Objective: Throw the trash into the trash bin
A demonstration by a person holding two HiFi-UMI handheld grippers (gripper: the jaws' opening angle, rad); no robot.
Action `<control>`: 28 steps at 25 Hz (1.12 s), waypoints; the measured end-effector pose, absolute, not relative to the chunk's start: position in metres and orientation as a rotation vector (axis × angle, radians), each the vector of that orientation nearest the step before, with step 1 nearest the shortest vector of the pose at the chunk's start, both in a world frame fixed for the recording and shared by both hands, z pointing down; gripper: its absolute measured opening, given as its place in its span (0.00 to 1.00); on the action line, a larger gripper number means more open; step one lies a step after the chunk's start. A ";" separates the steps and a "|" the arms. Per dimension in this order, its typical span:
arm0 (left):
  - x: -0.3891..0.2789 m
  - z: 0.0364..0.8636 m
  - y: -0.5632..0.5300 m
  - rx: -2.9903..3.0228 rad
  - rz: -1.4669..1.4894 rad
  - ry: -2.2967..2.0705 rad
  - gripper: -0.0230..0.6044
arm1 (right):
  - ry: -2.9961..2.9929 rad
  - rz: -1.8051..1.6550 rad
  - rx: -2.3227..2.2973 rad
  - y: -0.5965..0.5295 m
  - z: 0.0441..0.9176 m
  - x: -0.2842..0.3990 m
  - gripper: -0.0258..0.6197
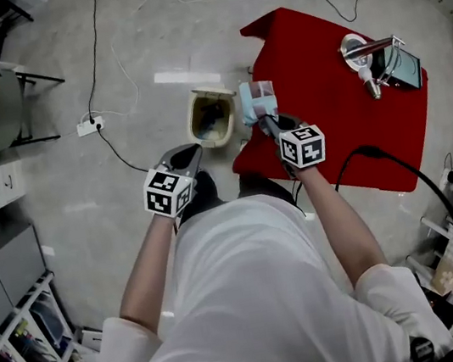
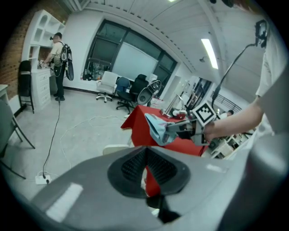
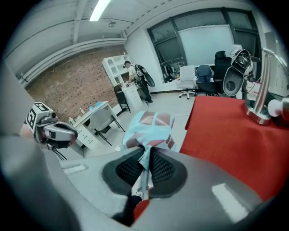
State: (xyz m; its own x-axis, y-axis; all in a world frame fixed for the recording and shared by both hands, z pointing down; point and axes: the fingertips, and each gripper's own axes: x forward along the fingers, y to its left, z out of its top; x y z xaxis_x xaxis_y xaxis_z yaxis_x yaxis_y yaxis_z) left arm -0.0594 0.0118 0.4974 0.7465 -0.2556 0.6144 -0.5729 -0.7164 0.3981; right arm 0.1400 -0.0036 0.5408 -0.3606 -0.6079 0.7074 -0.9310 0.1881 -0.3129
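Floor bin (image 1: pixel 212 120) interior murky; right gripper (image 3: pixel 145 166) clamps wrapper (image 3: pixel 151 128).

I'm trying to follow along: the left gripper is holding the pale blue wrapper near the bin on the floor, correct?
Not the left: the right gripper holds the pale blue wrapper near the bin on the floor, as the right gripper view shows. The left gripper is shut on nothing.
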 end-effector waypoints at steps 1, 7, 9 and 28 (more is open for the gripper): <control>-0.066 0.498 0.011 2.353 0.714 -0.630 0.04 | -2.052 1.019 1.421 -0.006 0.543 0.130 0.07; -0.095 0.509 0.001 2.306 0.703 -0.673 0.04 | -2.095 1.038 1.308 -0.020 0.556 0.082 0.07; -0.106 0.514 -0.003 2.297 0.701 -0.679 0.04 | -2.095 1.053 1.283 -0.024 0.563 0.067 0.07; -0.158 0.639 -0.045 2.163 0.742 -0.789 0.04 | -1.874 1.479 1.316 -0.036 0.722 0.000 0.07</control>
